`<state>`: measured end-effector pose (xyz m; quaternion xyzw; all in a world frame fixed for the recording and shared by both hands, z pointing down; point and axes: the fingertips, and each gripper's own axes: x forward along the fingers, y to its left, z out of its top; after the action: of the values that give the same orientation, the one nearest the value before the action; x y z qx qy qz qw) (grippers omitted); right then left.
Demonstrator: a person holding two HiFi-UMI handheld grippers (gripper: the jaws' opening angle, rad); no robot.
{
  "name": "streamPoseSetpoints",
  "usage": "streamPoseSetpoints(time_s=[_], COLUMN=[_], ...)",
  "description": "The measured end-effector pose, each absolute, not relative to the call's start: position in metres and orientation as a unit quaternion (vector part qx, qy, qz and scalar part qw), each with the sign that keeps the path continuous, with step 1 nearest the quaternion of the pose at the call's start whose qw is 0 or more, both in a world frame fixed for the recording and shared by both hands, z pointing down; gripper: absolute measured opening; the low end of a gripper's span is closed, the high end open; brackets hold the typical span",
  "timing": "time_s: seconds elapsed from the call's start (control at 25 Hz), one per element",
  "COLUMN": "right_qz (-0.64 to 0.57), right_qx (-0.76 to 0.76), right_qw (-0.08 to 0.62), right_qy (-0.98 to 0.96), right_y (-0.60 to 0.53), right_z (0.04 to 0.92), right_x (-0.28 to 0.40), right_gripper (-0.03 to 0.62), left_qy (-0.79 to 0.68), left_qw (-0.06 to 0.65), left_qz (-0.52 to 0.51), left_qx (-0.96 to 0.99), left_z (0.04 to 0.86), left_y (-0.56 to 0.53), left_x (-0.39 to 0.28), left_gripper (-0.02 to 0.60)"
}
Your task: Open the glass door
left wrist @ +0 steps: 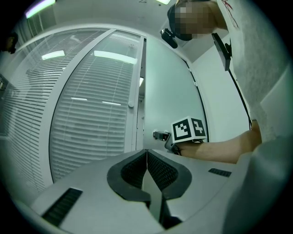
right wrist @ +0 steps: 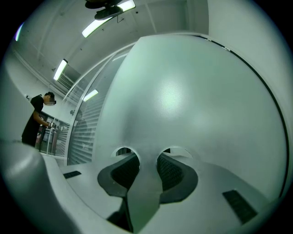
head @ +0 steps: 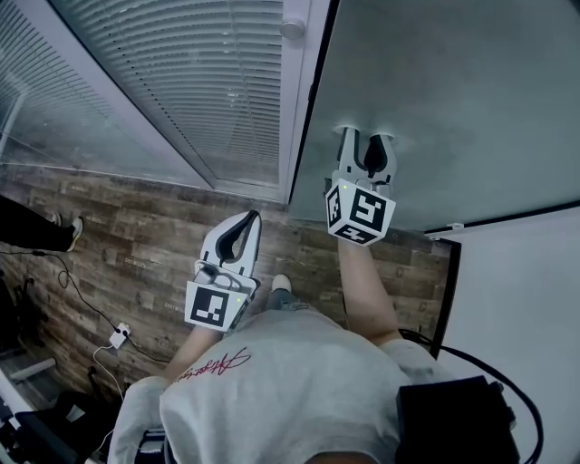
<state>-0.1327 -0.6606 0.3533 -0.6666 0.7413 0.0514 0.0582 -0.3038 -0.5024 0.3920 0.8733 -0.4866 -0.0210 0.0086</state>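
The frosted glass door (head: 453, 91) fills the upper right of the head view, and its dark left edge meets a white frame. My right gripper (head: 366, 138) points level at the door with its fingertips against the glass. Its jaws stand apart, and in the right gripper view (right wrist: 143, 157) only pale door surface (right wrist: 192, 91) shows between the pads. My left gripper (head: 252, 216) hangs lower and to the left, away from the door, shut with nothing in it (left wrist: 146, 151). The left gripper view shows the door (left wrist: 169, 91) and the right gripper's marker cube (left wrist: 188, 129).
A window with slatted blinds (head: 208, 82) stands left of the door frame, which carries a round knob (head: 292, 27). The floor is wood plank (head: 118, 236), with a cable and plug (head: 118, 337) at the left. A white wall panel (head: 526, 299) is at the right. A person (right wrist: 36, 119) stands far left.
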Motion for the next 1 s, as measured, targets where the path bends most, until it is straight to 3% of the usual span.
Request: streamPoseSetpoints(time_s=[0.48,0.64,1.0], right_qz=[0.045,0.033,0.048], right_qx=[-0.652,-0.643,-0.615], right_qw=[0.054,0.046,0.062], right_qy=[0.755,0.764,0.785], right_y=[-0.631,-0.633,-0.535], right_z=[0.363,0.376,0.357], right_x=[-0.128,-0.127,-0.121], right_gripper=[0.13,0.13,0.13], left_qy=[-0.491,-0.496,-0.485], left_qw=[-0.008,0.019,-0.017], left_qz=[-0.053,-0.032,-0.072], left_qx=[0.869,0.867,0.872], left_z=[0.381,0.397,0.367], left_y=[-0.469,-0.463,-0.359], left_x=[-0.305,-0.311,-0.309], left_gripper=[0.017,0.017,0.017])
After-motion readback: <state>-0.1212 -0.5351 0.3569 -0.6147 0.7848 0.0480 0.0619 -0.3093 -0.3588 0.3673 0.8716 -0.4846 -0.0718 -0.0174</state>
